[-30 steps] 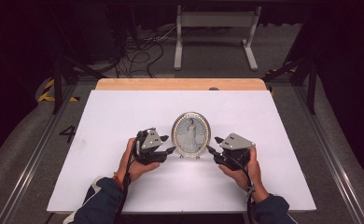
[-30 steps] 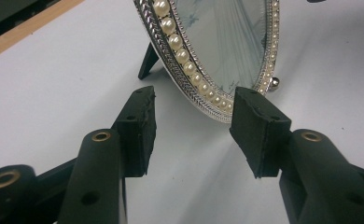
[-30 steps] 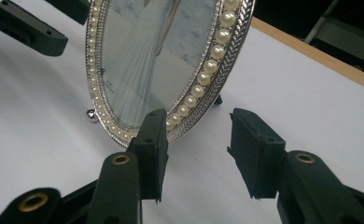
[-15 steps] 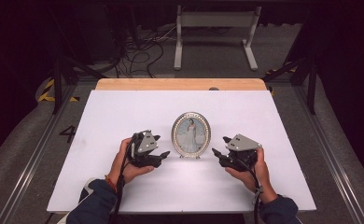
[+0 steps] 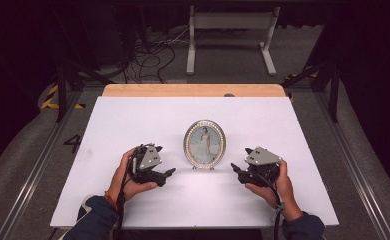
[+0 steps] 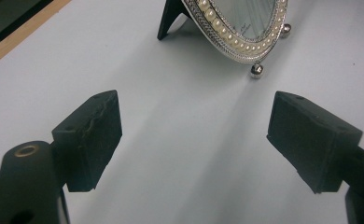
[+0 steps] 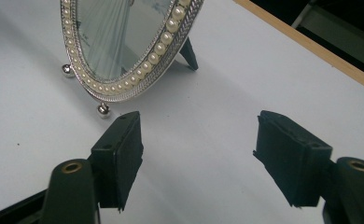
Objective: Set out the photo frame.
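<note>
Both my grippers, left (image 5: 169, 172) & right (image 5: 234, 169), have just been opening, jaws now wide w/ nothing between, backed off the oval frame (image 5: 205, 142), which prob. stands free.

- A lab or recording studio, not a home.
- White table (image 5: 133, 125) between metal rails (image 5: 33, 175).
- Loose cables (image 5: 148, 55) on grey floor (image 5: 233, 80).
- Dark surroundings.

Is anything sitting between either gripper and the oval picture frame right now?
Nothing visible does. The left gripper and right gripper flank the picture frame, jaws open and just opened wider, nothing between them. Only bare white table lies between each gripper and the frame.
</note>
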Demonstrator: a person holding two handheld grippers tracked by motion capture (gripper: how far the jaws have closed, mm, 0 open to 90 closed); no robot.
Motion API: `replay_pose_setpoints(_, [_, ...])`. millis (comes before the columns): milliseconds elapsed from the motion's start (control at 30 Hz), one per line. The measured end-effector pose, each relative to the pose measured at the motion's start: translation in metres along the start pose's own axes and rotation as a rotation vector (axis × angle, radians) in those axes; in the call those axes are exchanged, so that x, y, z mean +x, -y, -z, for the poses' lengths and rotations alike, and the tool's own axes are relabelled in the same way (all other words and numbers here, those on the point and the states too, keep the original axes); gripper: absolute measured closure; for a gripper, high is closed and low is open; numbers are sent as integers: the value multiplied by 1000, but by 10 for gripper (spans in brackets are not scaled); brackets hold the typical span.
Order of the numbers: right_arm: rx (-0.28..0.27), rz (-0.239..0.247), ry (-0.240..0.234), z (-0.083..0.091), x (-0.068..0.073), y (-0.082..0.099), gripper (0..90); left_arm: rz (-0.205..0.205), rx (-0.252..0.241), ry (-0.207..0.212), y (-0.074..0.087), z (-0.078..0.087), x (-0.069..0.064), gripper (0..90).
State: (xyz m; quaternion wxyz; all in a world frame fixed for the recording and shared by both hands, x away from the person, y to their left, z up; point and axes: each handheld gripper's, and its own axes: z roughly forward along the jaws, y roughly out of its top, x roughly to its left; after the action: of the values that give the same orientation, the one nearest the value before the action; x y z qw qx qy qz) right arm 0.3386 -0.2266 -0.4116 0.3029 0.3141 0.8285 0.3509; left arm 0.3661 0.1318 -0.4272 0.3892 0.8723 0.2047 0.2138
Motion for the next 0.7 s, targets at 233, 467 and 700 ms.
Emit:
replay_pose_setpoints(233, [11, 6, 6, 6, -4, 9, 308, 5, 14, -21, 7, 6, 3, 157])
replay_pose_setpoints(467, [13, 0, 18, 11, -7, 17, 274, 5, 23, -28, 15, 12, 3, 142])
replay_pose_setpoints(700, [-22, -2, 25, 15, -9, 17, 270, 8, 13, -37, 25, 21, 4, 133])
